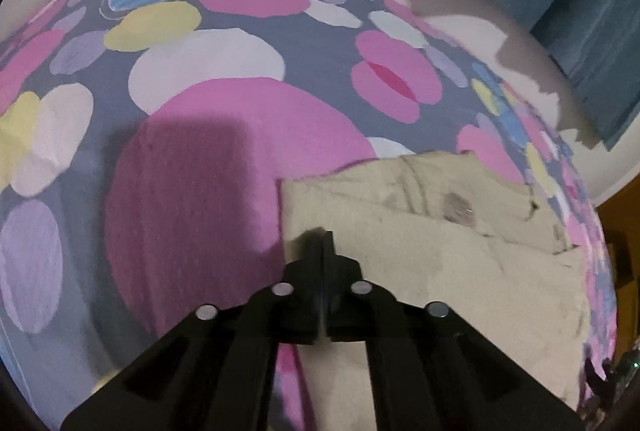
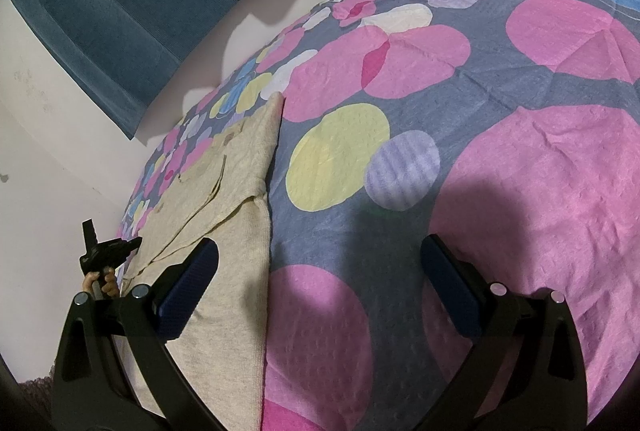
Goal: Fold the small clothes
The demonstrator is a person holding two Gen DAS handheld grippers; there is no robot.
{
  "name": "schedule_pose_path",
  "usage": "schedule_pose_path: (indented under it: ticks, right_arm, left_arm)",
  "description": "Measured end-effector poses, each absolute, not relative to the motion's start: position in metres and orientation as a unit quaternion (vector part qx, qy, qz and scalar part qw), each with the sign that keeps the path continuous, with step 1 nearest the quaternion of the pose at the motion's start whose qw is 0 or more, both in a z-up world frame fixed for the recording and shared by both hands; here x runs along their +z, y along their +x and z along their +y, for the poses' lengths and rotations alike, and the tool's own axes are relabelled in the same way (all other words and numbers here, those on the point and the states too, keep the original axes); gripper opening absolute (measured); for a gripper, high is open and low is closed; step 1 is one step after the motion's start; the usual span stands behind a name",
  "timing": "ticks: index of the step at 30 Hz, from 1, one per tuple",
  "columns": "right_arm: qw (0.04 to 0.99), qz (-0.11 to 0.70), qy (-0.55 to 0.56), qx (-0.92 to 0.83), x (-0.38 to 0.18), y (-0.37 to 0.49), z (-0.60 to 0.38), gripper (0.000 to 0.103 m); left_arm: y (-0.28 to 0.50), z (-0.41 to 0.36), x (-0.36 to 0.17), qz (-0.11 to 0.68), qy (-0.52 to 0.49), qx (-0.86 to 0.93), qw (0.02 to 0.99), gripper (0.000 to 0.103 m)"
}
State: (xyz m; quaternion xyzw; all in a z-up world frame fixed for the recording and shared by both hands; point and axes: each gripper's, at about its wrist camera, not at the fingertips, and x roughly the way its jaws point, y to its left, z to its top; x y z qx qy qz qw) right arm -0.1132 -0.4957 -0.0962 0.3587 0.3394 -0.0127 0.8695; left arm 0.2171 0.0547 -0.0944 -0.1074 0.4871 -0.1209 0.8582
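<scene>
In the left wrist view, the black left gripper [image 1: 322, 243] is seen closed, empty as far as can be told, above the soft, light beige knit garment [image 1: 440, 259] at 4 o'clock on the dotted bedsheet [image 1: 192, 43].

In the right wrist view, the right gripper [image 2: 320, 263] is wide open, holding nothing; the garment lies at 8 o'clock. A hem corner is judged the best hold.

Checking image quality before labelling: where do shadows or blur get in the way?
Left wrist view: slight motion blur; a dark shadow lies on the bedsheet beside the beige garment. Right wrist view: sharper; shadow between the open right gripper fingers.
</scene>
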Motion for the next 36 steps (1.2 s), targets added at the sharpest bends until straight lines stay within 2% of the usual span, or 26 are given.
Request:
schedule_pose_path:
  ticks: [6, 10, 14, 15, 24, 36]
  right_arm:
    - [0.87, 0.339, 0.359, -0.012, -0.096, -0.113, -0.496, 0.101]
    - [0.87, 0.339, 0.359, -0.012, -0.096, -0.113, -0.496, 0.101]
    - [0.872, 0.347, 0.345, -0.017, -0.093, -0.111, -0.494, 0.101]
    - [0.872, 0.351, 0.34, -0.018, -0.092, -0.111, -0.492, 0.101]
    - [0.855, 0.379, 0.352, 0.033, -0.081, -0.129, -0.467, 0.101]
    - [0.825, 0.435, 0.341, 0.113, -0.078, -0.181, -0.408, 0.101]
  left_arm:
    - [0.216, 0.057, -0.09, 0.48, -0.099, -0.131, 0.862, 0.0]
    - [0.193, 0.062, -0.081, 0.474, -0.093, -0.142, 0.864, 0.004]
    - [0.152, 0.075, -0.073, 0.47, -0.099, -0.151, 0.864, 0.029]
    - [0.136, 0.079, -0.07, 0.469, -0.096, -0.155, 0.864, 0.031]
    - [0.015, 0.1, -0.062, 0.493, -0.094, -0.201, 0.841, 0.031]
    - [-0.087, 0.098, -0.081, 0.534, -0.136, -0.238, 0.799, 0.031]
